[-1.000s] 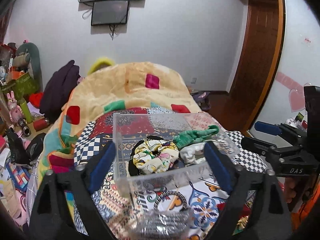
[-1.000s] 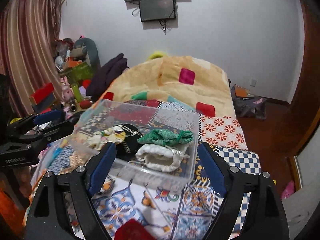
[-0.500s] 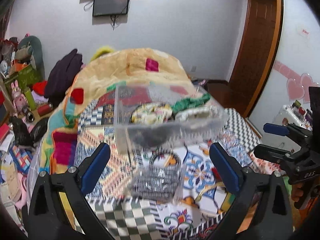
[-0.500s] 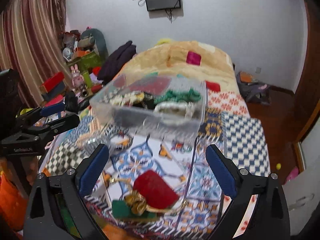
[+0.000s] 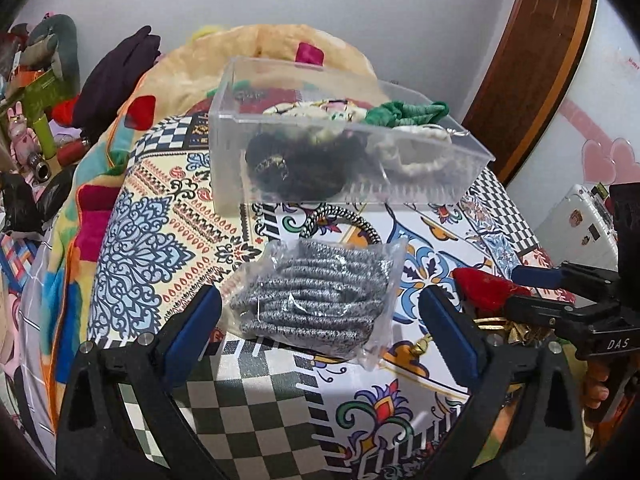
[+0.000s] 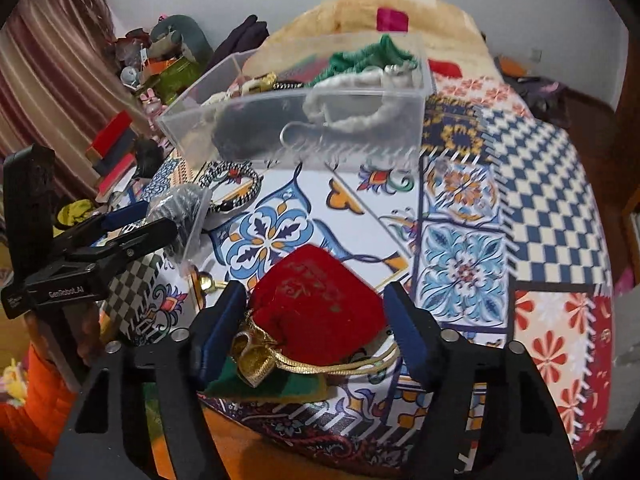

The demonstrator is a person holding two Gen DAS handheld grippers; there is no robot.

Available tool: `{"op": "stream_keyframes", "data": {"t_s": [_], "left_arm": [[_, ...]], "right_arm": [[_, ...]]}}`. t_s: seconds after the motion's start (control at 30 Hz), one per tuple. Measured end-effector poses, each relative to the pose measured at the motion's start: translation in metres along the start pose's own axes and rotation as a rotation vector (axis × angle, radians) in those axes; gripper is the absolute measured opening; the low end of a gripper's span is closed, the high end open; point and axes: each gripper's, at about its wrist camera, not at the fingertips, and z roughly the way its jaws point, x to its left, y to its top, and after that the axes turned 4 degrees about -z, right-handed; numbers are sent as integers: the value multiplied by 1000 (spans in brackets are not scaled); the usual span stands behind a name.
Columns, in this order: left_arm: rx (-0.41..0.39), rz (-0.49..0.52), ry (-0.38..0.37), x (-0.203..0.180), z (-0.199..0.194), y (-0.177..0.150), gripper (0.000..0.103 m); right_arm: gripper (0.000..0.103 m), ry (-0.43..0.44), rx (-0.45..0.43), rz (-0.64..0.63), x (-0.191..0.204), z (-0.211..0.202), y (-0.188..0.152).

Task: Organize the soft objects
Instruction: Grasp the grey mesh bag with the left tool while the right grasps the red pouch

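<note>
A clear plastic box sits on the patterned bedspread and holds several soft items: a green one, a white one, a black one. My left gripper is open, its jaws on either side of a plastic bag of grey hair ties. My right gripper is open, its jaws on either side of a red velvet pouch with a gold cord, lying over a green pouch. A black-and-white cord ring lies in front of the box.
The bed's near edge is just below both grippers. A yellow blanket is bunched behind the box. Clutter and toys stand on the floor to the left. A wooden door is at the right.
Both grippers have pulled back from the box and dropped toward the near edge of the bed. The left now straddles the hair-tie bag, the right the red pouch.
</note>
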Motion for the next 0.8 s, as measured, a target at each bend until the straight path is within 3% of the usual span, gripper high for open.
{"op": "stream_keyframes", "data": {"t_s": [0.13,0.2,0.37,0.57,0.8], "left_arm": [[5,1,-5,0,4,-2,98],[20,0,-22,2,6,-2,87],[22,-3,-33,3,5,-3,74],[15,35,-33,1,1,-4,57],[-53,63,-45,-3,-27,4,53]], "right_arm": [[50,34,5,2,1,1,0],[42,48,5,1,2,1,1],[25,53,-5,4,4,-1,2],[21,44,-76,-1,8,-18,6],[21,33,-162,-13,11,-42,19]]}}
